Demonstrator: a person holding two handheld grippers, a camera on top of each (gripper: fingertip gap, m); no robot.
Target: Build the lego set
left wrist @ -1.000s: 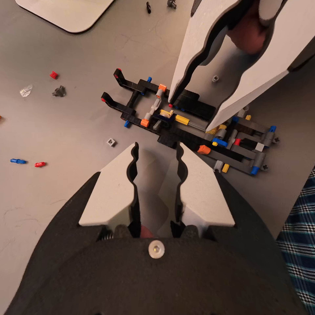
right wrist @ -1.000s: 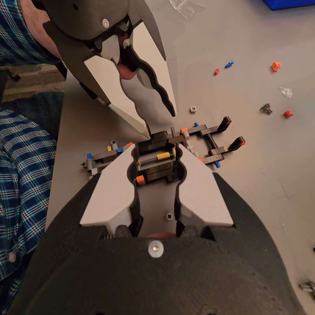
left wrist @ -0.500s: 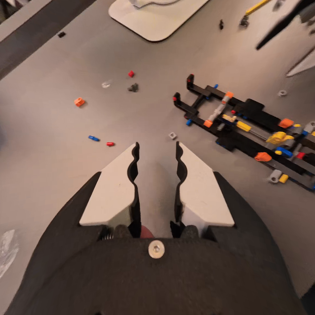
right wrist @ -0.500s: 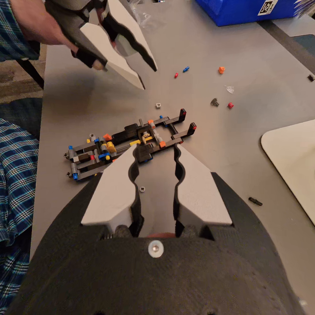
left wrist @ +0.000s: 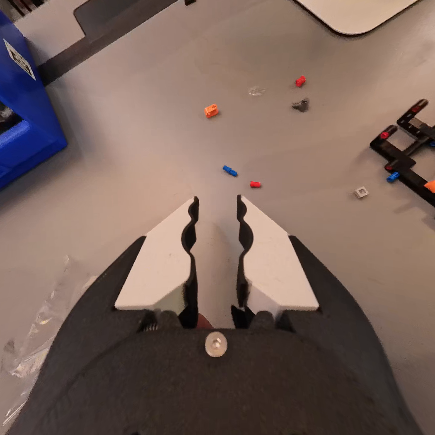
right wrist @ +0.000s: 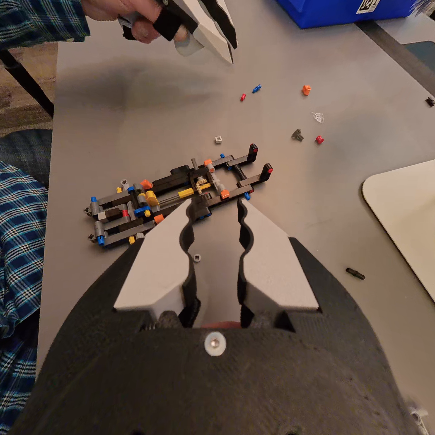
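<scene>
The black lego chassis (right wrist: 179,193) with yellow, orange and blue parts lies flat on the grey table; its forked end shows at the right edge of the left wrist view (left wrist: 404,150). My right gripper (right wrist: 215,201) is open and empty, raised just in front of the chassis. My left gripper (left wrist: 217,199) is open and empty, pointing at a loose blue pin (left wrist: 230,171) and red pin (left wrist: 255,184); it also shows in the right wrist view (right wrist: 231,53), held high by a hand. An orange connector (left wrist: 211,110) lies farther off.
Loose parts: a red bush (left wrist: 300,81), dark grey connector (left wrist: 300,105), small grey square (left wrist: 361,191), clear piece (left wrist: 256,90), black pin (right wrist: 355,274), grey bush (right wrist: 197,258). A blue bin (left wrist: 21,131) stands left. A white board (right wrist: 404,216) lies right. Plastic wrap (left wrist: 35,329) lies near left.
My left gripper has lifted off the chassis and swung left toward the loose pins. My right gripper has pulled back and up from the chassis. Both stay open.
</scene>
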